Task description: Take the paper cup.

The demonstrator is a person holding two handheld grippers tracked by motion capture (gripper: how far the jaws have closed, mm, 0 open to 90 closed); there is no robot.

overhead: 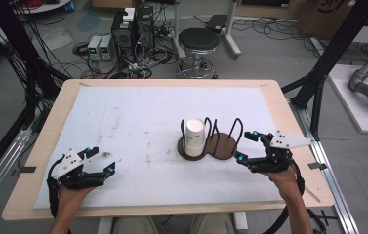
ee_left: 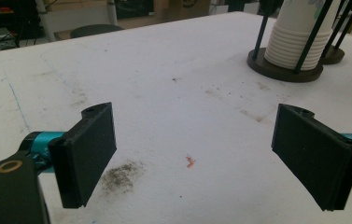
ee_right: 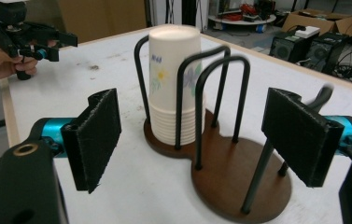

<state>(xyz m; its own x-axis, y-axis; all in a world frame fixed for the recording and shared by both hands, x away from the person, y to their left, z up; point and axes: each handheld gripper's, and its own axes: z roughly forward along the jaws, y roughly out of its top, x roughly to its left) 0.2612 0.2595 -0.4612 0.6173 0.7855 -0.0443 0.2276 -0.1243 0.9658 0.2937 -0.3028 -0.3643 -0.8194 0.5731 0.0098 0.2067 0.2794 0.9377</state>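
While both grippers gape, cup stack (overhead: 194,137) fills rack (overhead: 224,146).

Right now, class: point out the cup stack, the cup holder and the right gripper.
cup stack (overhead: 194,136), high view, side wall.
cup holder (ee_right: 239,186), right gripper view, bare wooden base.
right gripper (overhead: 248,146), high view, midway between fingertips.

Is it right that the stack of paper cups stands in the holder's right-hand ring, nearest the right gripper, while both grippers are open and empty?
Not quite. The stack of paper cups stands in the left ring of the holder, the one farther from the right gripper; the ring nearest it is empty, as the high view shows. The rest holds: the left gripper and the right are open and empty.
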